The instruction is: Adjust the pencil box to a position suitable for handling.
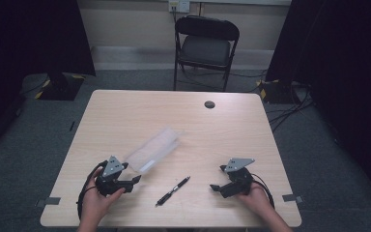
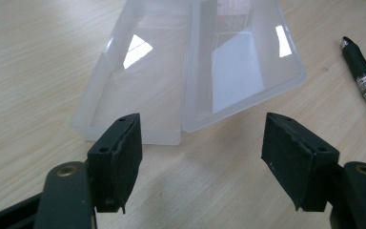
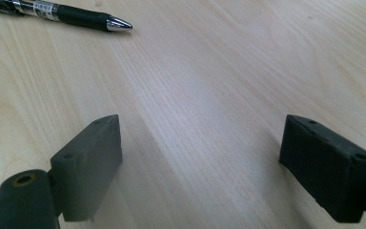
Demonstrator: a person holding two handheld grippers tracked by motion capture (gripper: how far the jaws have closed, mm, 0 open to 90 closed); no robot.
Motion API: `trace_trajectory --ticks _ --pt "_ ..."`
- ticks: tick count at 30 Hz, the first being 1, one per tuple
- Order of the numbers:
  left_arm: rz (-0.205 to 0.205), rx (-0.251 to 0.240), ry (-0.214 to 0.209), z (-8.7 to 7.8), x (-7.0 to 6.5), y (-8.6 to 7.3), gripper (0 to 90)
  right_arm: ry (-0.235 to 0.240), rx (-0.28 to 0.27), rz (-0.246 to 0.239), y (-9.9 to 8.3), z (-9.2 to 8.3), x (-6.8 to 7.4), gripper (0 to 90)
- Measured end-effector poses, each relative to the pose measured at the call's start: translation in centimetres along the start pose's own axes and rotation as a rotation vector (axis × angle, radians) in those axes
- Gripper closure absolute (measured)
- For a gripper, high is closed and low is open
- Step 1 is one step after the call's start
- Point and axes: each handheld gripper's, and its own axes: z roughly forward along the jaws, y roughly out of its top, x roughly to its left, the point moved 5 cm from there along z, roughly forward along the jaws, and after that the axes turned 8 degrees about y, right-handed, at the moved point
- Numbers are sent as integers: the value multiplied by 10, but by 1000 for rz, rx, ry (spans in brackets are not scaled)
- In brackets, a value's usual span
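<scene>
- Your left gripper (image 1: 134, 181) sits at the near left of the table (image 1: 125, 106), jaws spread wide and gripping nothing. In the left gripper view its jaws frame the near end of the clear plastic case (image 2: 190, 71), just short of it, not touching.
- That case lies left of the table's middle, open, both halves flat side by side. Its long axis runs diagonally in the high view, from its near end by your left gripper up and away to the right.
- Risk here, as I judge it: the case looks light and slick on smooth wood, so one jaw arriving first could push or spin it away. The thin wall may also flex and slip free if you pinch hard.
- The pen (image 1: 173, 191) lies near the front edge, between your two grippers and apart from the case. Its long axis also runs diagonally, clip end far and to the right, silver tip toward the near left.
- It will probably roll if nudged from the side.
- Your right gripper (image 1: 216, 186) rests at the near right, released, jaws wide apart over bare wood, with the pen's tip beyond the jaws.
</scene>
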Motion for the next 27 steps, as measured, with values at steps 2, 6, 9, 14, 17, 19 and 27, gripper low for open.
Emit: trace_trajectory --ticks 2,6,9,14,17,19,27 --pt "4 2 -9 3 -2 0 311 -4 1 1 0 0 0 132" --pt "22 2 -13 7 -5 2 329 -7 1 5 0 0 0 131" --pt "24 -9 -17 10 -7 5 356 -10 1 7 -1 -1 1 131" --pt "36 -9 -28 14 -8 6 397 -11 0 7 -1 -1 1 131" --pt "33 -6 -31 18 -10 8 425 -12 -1 7 -1 -1 1 131" --pt "30 -4 -34 19 -10 8 461 -12 -1 7 -1 -1 1 131" --pt "12 2 -17 20 -9 10 530 -14 0 8 -1 -1 1 131"
